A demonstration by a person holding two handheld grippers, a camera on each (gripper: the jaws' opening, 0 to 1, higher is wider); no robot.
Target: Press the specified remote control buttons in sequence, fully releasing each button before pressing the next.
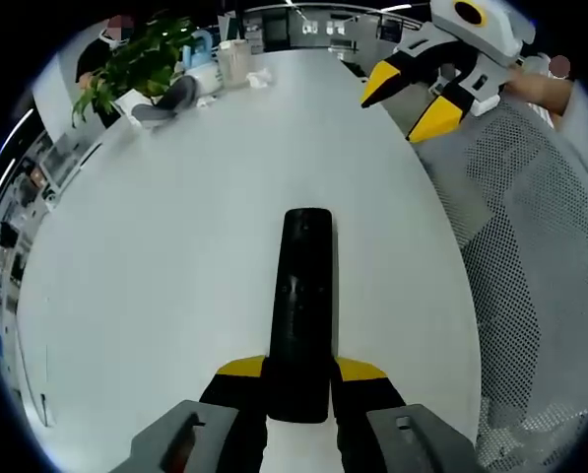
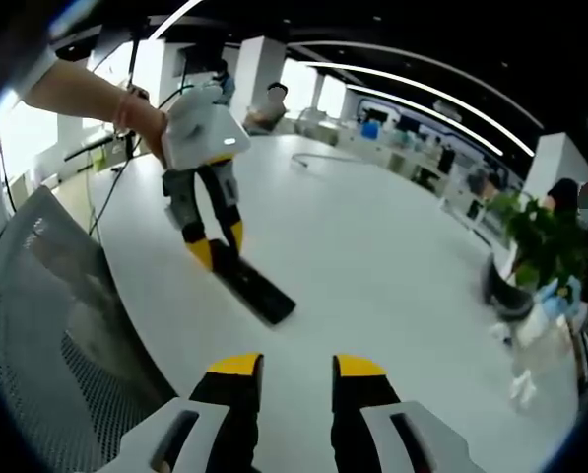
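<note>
- left hand-held gripper is pinching the near end of the black remote, w/ the rest sticking out flat over the white surface
- right hand-held gripper is hovering w/ jaws spread, nothing btwn them, well apart from the remote
- in the right gripper view a hand is gripping the left one
- potted plant is sitting at the far left, mesh chair is on the right
</note>
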